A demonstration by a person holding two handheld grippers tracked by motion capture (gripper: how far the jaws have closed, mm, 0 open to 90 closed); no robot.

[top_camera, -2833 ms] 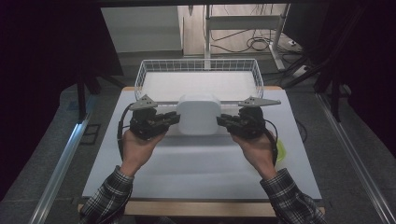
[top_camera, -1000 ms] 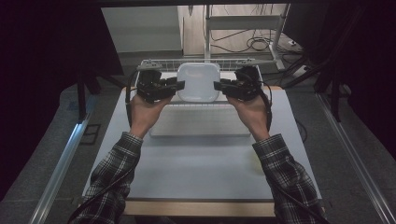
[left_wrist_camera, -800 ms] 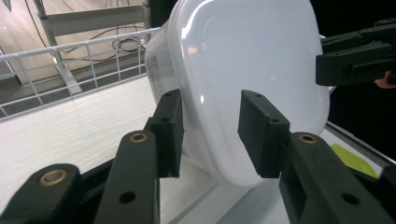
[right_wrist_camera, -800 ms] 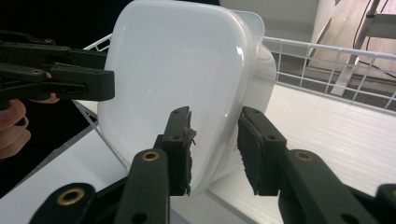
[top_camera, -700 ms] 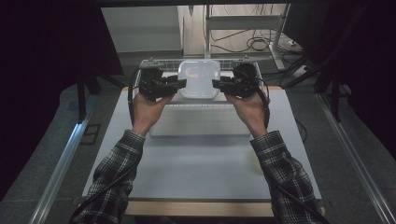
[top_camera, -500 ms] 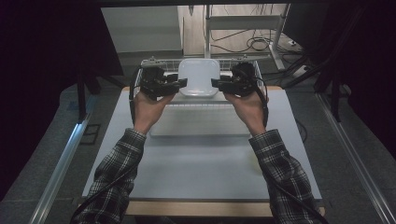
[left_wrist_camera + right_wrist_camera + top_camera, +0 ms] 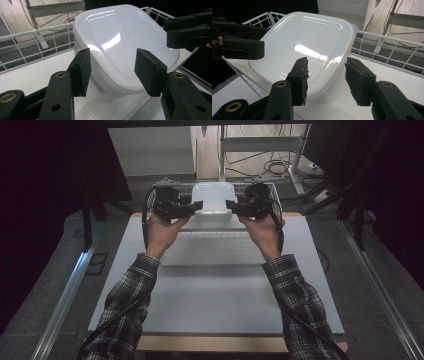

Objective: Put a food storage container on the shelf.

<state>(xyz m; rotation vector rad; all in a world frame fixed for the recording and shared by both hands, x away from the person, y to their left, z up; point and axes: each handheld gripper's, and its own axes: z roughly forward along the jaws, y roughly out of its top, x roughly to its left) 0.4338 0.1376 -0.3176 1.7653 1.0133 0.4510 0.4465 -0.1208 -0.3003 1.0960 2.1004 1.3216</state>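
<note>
1. Your left gripper (image 7: 197,208) sits at about 11 o'clock on the table (image 7: 210,305) in the high view, level with the near edge of the white wire basket (image 7: 272,195). Its jaws have just been opening and now stand apart. In the left gripper view (image 7: 112,71) the lidded white plastic container (image 7: 120,50) lies between and beyond the two pads, with a visible gap on each side, so nothing is clamped.

2. Your right gripper (image 7: 231,206) mirrors it at about 1 o'clock in the high view. Its jaws have likewise just been opening. In the right gripper view (image 7: 326,80) the pads flank the container's (image 7: 304,47) near corner without pressing on it.

3. The container (image 7: 214,200) rests at 12 o'clock, inside the wire basket at the far edge of the table, upright with its lid on. It stands on the basket's white floor (image 7: 30,77), and a small printed label (image 7: 96,85) shows low on its side wall.

4. The basket's wire wall (image 7: 387,52) runs behind the container in both gripper views. In each of these views the opposite gripper appears beyond the container, at 2 o'clock in the left gripper view and 9 o'clock in the right.

5. Your hands (image 7: 162,230) reach forward from 6 o'clock, with plaid sleeves (image 7: 125,305) over the table's bare grey surface.
</note>
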